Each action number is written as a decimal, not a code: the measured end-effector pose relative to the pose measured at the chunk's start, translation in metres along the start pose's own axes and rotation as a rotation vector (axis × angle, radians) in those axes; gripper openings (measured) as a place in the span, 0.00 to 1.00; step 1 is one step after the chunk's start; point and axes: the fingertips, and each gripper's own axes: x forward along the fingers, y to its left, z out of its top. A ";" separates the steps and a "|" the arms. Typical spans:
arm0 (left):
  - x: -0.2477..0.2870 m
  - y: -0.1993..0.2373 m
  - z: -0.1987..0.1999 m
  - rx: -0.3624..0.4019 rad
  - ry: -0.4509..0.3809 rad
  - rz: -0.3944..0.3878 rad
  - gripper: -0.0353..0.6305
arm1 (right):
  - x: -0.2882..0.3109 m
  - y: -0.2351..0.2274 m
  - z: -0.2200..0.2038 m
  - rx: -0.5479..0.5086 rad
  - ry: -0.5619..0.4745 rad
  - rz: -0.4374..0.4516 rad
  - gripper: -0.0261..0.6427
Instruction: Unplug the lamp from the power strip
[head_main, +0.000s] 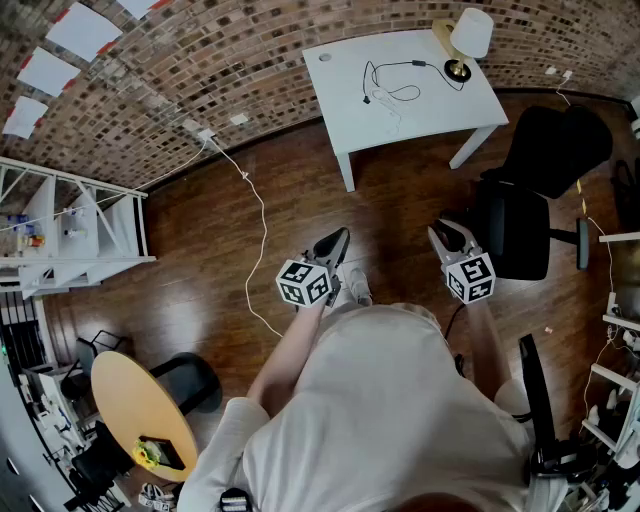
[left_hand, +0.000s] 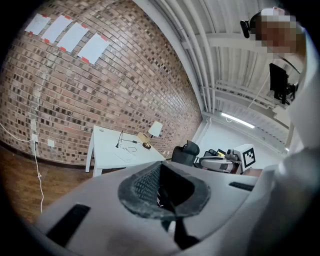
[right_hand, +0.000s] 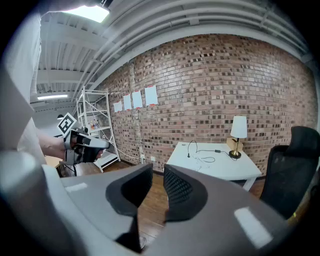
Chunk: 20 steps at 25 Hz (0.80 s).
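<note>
The lamp (head_main: 468, 40) stands at the far corner of the white counter (head_main: 440, 110), with its black cord (head_main: 418, 63) looped loosely beside it. I cannot make out a power strip. Both grippers are well apart from it, likely because the approach has not begun. The left gripper (head_main: 335, 242) has its jaws together and empty. The right gripper (head_main: 443, 236) has its jaws slightly apart with nothing between them. No container is involved.

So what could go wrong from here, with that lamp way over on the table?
The lamp stands at the table's far corner, near the edge, so a hard tug on the black cable might tip or drag it. A white cord trails over the floor close to where the person stands and could trip them. The office chair sits close to the table on the lamp's side and may crowd the approach.
</note>
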 end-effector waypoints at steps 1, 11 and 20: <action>0.000 0.007 0.001 0.003 0.001 -0.002 0.06 | 0.007 0.000 0.000 0.003 -0.003 -0.003 0.14; 0.010 0.047 -0.002 0.012 0.038 -0.021 0.06 | 0.044 -0.003 -0.014 0.058 0.010 -0.039 0.14; 0.060 0.065 0.018 0.021 0.058 0.012 0.06 | 0.082 -0.056 0.007 0.067 0.002 -0.013 0.14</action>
